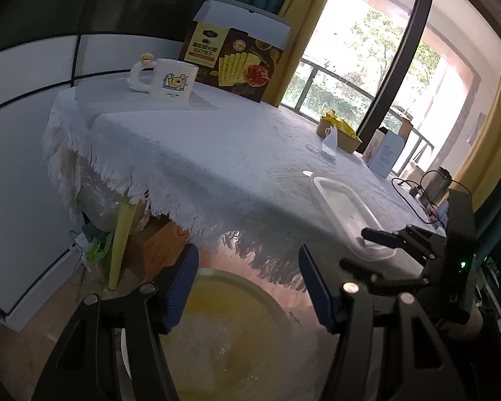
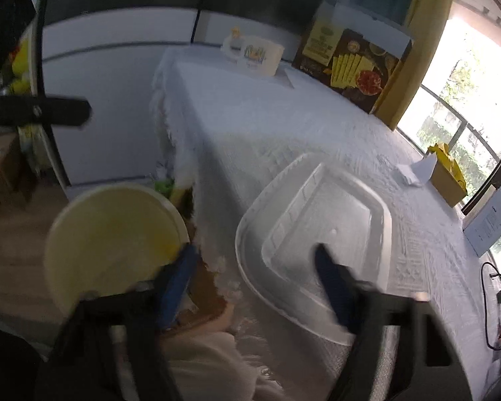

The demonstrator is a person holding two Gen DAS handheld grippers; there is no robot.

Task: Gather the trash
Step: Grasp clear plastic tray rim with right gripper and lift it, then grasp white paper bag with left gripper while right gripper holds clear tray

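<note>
Left tongs stand spread and empty, hanging directly over a round, cream-rimmed bin lined with clear film, which sits on the floor below the bench edge. Right tongs are likewise spread with nothing held; one blue pad lies over the near rim of a clear plastic container lid, the other hangs off the bench edge toward the bin at 9 o'clock, though whether any pad touches the lid cannot be told through the blur. The lid rests flat near the fringed border of the white tablecloth. Farther out on the bench, at 12 o'clock, stand a cartoon mug and a cracker box; at 2 o'clock, a brown paper box with yellow wrappers and a white paper scrap. Judged risks: the lid is thin and slick, so a shallow bite on its rim may let it slip or flex free short of the bin; a pad could snag the cloth fringe and drag the mug.
</note>
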